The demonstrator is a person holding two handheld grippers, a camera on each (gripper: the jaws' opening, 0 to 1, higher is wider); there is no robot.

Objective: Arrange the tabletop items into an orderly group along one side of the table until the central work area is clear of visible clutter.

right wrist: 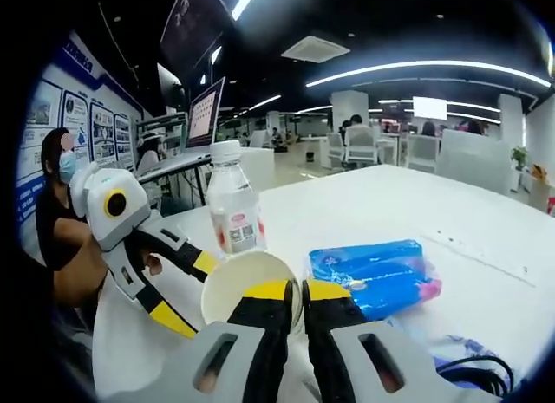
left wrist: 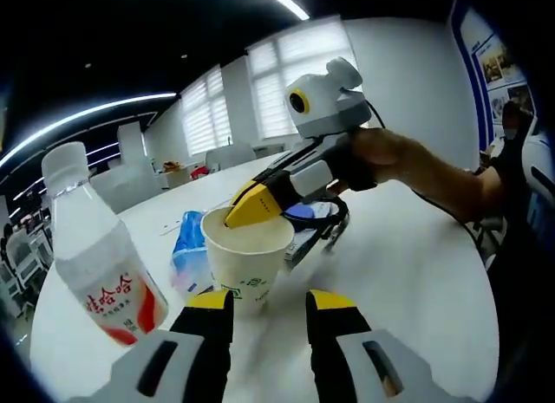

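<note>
Your left gripper rises from the bottom of the left gripper view with its jaws parted. Your right gripper enters that view from the upper right, held by your hand. In the right gripper view, its jaws are nearly together, low centre.

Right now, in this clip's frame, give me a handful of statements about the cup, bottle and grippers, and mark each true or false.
1. The right gripper is pinching the rim of the paper cup. True.
2. The water bottle lies on its side. False: it stands upright with its cap on.
3. The left gripper has its jaws clamped on the bottle. False: its jaws stand apart, facing the cup, holding nothing.
4. A blue packet lies on the white table beside the cup. True.
5. The cup is tipped over. False: it stands upright, mouth up.
</note>
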